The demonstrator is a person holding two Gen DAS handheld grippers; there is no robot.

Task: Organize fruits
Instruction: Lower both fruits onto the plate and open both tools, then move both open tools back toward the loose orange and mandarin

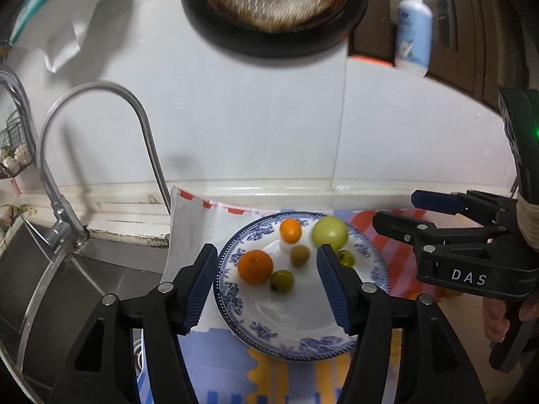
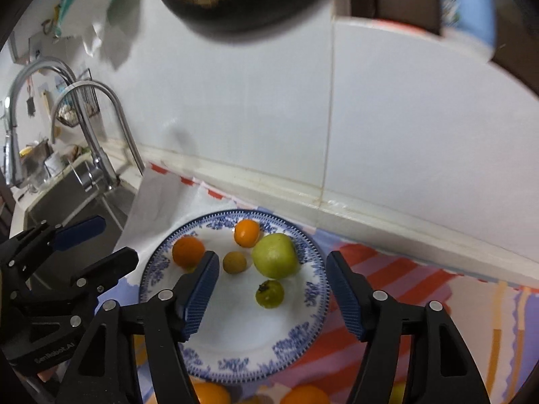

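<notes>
A blue-and-white plate (image 1: 289, 336) (image 2: 235, 346) lies on a striped cloth and holds several fruits: a big orange (image 1: 255, 266) (image 2: 188, 251), a small orange (image 1: 290, 230) (image 2: 247, 233), a green apple (image 1: 329, 233) (image 2: 275, 256), a brownish small fruit (image 1: 299, 255) (image 2: 234, 262) and two small green tomatoes (image 1: 282, 281) (image 1: 346, 258) (image 2: 269, 294). My left gripper (image 1: 266, 289) is open and empty over the plate; it also shows at the left of the right wrist view (image 2: 97, 242). My right gripper (image 2: 273, 296) is open and empty over the plate; it also shows at the right of the left wrist view (image 1: 404, 215).
More orange fruits (image 2: 209, 394) (image 2: 303, 395) lie on the cloth (image 2: 421, 286) in front of the plate. A steel sink (image 1: 84, 286) with a curved faucet (image 1: 101, 101) is at the left. A dark pan (image 1: 273, 6) hangs on the tiled wall above; a white bottle (image 1: 413, 30) stands upper right.
</notes>
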